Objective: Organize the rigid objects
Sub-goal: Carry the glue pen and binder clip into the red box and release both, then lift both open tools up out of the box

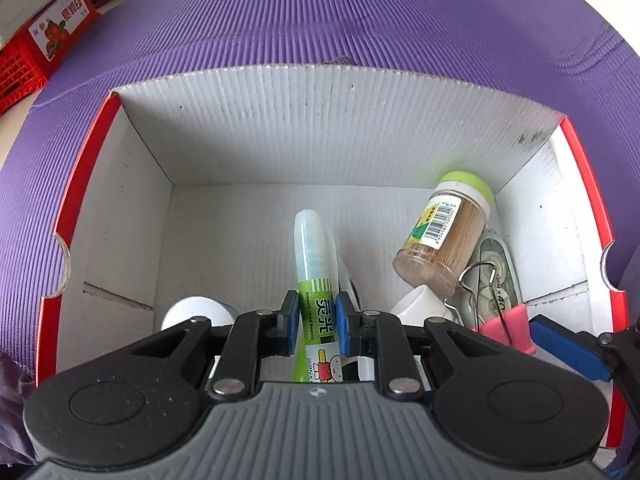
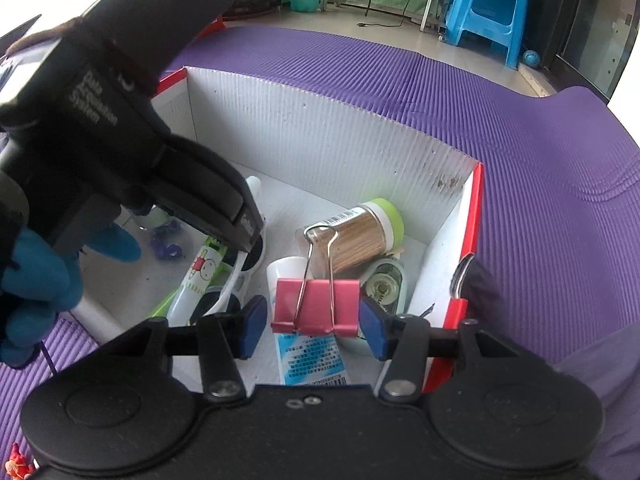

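The glue pen [image 1: 314, 280], a slim tube with a translucent pale cap, a green label bearing white characters and a cartoon figure lower down, is clamped between the blue pads of the left gripper [image 1: 317, 322] and points steeply down into the white cardboard box [image 1: 280, 128] with red edging. In the right wrist view a pink binder clip [image 2: 316, 306] with its wire handles raised sits between the blue pads of the right gripper [image 2: 314, 326]; the right pad touches its side, while a gap shows at the left pad, so I cannot tell whether it is truly gripped. Inside the box, toward its right corner, lies a clear toothpick jar [image 1: 444, 232] with a green lid, tipped on its side, beside a correction tape dispenser [image 1: 498, 276] and a white tube [image 2: 304, 344] with a blue printed label. The box rests on a ribbed purple mat [image 1: 320, 28]
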A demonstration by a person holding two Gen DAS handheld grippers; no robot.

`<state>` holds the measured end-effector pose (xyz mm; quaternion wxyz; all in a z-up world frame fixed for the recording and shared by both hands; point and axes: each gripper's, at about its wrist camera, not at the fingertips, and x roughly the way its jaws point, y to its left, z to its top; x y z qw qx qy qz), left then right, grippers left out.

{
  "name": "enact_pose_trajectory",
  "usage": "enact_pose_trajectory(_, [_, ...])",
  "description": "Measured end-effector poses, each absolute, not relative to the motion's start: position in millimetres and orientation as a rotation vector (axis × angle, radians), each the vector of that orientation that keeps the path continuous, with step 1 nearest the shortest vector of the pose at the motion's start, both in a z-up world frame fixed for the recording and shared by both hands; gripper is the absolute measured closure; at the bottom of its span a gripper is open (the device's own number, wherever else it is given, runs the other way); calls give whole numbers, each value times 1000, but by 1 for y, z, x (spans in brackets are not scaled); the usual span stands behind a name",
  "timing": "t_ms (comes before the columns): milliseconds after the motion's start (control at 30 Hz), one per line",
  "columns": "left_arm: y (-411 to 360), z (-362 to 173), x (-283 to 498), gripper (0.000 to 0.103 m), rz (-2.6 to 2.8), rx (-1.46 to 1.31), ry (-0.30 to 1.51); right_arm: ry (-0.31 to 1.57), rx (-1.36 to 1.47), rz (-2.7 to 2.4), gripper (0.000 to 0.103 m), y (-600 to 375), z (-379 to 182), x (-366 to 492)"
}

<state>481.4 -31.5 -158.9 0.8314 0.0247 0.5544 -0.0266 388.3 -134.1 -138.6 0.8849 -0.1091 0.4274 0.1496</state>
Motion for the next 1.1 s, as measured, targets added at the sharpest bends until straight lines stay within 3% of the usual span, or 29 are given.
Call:
enact_pose_trajectory(167, [-30,-161,482,84,-54,30,1204,897,-211,320,43,-136,-136,392])
enact_pose_trajectory(467, [-32,-147,470,84,-49,25,1176,891,-191,319,40,-140,-129,383])
enact_pose_trajectory(733, [-33,-111,440,84,-63,37,1133,859,-180,326,38,-142,-102,363])
enact_pose_trajectory(867, [-35,-88,420,84,-70,46,1101,827,-187,330,29,-142,-86,345])
enact_pose_trajectory(1100, [-30,-50,383,84,-62,39,1039,784,-173,335,25,-145,-56,316])
